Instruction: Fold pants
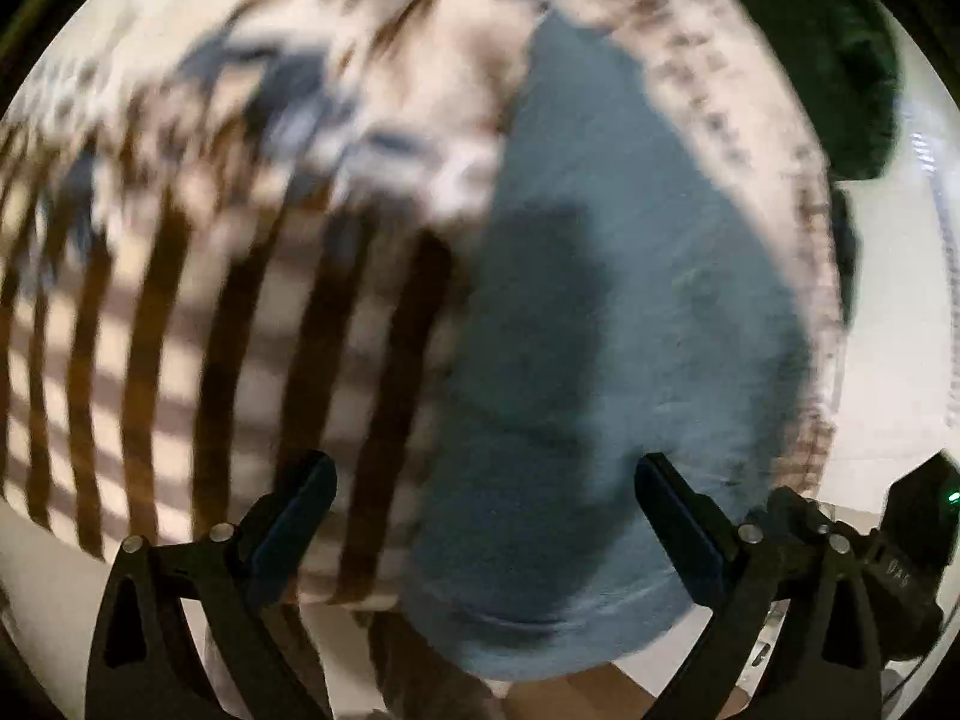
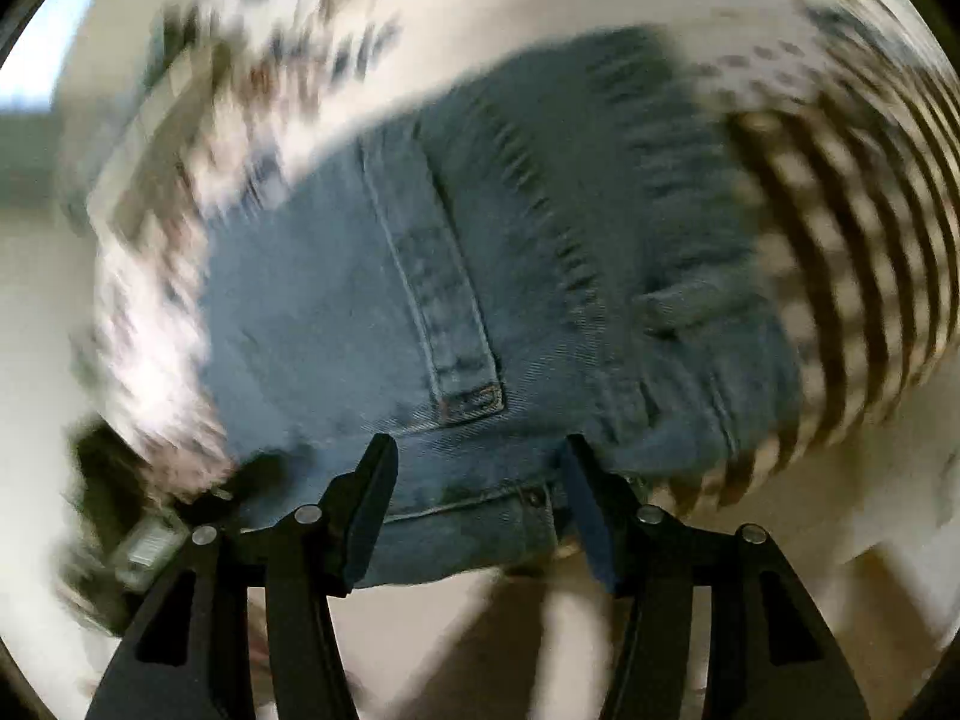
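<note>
Firstly, left wrist view: heavy blur hid most detail. Your left gripper (image 1: 485, 489) stood wide open, holding nothing, with the blue pants (image 1: 606, 324) lying between and beyond its fingers on a brown-striped patterned cover (image 1: 180, 330); pale floor (image 1: 888, 396) showed at right.

Right wrist view: also smeared. Your right gripper (image 2: 480, 468) was spread open over the waistband, gripping nothing you could confirm; a belt loop (image 2: 444, 312) was legible.

One pair of blue jeans (image 2: 480, 276) and one striped, patterned cloth (image 1: 180, 312) under it. Two grippers: left gripper (image 1: 486, 492), right gripper (image 2: 480, 468).
</note>
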Motion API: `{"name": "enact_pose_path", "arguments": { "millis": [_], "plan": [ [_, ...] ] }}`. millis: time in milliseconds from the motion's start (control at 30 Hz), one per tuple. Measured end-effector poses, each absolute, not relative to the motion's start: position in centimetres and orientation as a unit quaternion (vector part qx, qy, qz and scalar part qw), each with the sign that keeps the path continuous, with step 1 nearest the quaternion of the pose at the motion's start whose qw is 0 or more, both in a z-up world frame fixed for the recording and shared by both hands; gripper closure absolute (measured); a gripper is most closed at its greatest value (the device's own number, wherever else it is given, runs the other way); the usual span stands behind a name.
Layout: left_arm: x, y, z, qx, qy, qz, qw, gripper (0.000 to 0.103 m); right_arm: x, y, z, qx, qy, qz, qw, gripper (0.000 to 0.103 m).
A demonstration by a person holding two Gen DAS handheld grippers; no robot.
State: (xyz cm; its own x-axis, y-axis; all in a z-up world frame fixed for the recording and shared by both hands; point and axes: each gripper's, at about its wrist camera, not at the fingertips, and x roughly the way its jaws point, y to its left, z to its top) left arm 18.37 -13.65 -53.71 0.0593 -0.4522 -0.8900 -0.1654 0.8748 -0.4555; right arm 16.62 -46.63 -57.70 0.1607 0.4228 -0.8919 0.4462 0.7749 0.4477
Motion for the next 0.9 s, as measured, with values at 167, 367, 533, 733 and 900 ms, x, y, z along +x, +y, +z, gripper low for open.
{"name": "enact_pose_path", "arguments": {
  "millis": [167,367,533,733,900],
  "plan": [
    [20.6,-13.8,-54.8,-0.288,0.664,-0.154,0.673,0.001,11.5,-51.1,-60.0,0.466,0.608,-0.062,0.640,0.041],
    [22.5,-15.4,-58.6,-0.324,0.679,-0.154,0.640,0.000,10.5,-50.3,-68.0,0.587,0.544,-0.039,0.598,0.039],
    [22.6,-15.2,-58.2,-0.322,0.679,-0.164,0.639,0.000,11.8,-50.0,-68.3,0.641,0.468,-0.011,0.608,0.038],
    [22.5,-14.5,-58.4,-0.327,0.678,-0.166,0.638,0.000,14.4,-49.0,-67.7,0.568,0.504,0.014,0.651,0.032],
    [22.9,-15.2,-58.6,-0.316,0.674,-0.160,0.648,0.000,15.2,-47.9,-69.5,0.567,0.523,0.033,0.635,0.029]
  ]
}}
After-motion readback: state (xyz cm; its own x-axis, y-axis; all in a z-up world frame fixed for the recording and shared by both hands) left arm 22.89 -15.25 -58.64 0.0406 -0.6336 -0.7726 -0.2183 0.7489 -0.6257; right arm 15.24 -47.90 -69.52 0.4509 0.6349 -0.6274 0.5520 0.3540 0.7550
